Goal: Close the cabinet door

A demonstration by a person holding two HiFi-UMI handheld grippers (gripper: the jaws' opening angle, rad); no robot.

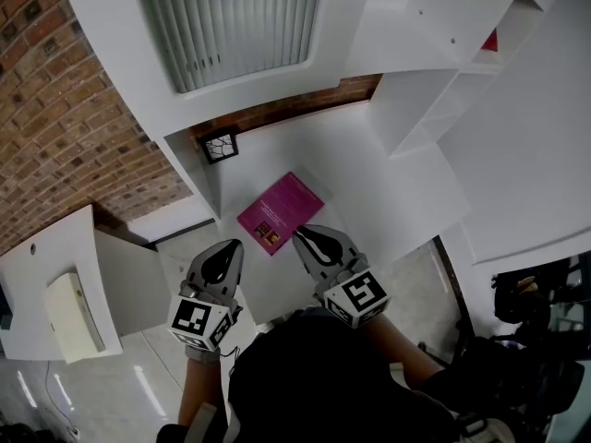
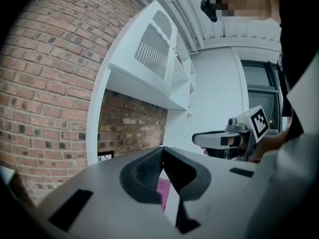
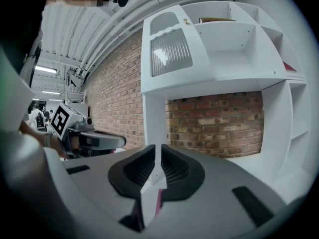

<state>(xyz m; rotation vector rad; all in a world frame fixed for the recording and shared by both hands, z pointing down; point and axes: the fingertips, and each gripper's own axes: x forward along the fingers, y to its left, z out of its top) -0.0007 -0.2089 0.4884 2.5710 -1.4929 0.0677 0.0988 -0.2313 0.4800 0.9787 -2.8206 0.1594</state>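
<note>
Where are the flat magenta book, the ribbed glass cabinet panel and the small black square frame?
Flat magenta book [image 1: 280, 212], head view, middle of its cover.
Ribbed glass cabinet panel [image 3: 171, 54], right gripper view, centre of the glass.
Small black square frame [image 1: 220, 146], head view, its middle.

Bright, even light is spread over the white desk [image 1: 369, 183] in the head view, and only soft shadows are cast beneath the shelf above it. Streaks of glare are seen on the floor [image 1: 148, 386]. In the right gripper view a pale sheen is laid on the ribbed glass of the cabinet door [image 3: 171, 54], and strip lamps [image 3: 46, 69] are seen glowing at far left. Both gripper views are bent strongly by the wide lens and darkened to black at the corners. The left gripper [image 2: 162, 156] and the right gripper [image 3: 158, 156] are rendered soft and out of focus, while the brick wall [image 2: 45, 83] is kept sharper
</note>
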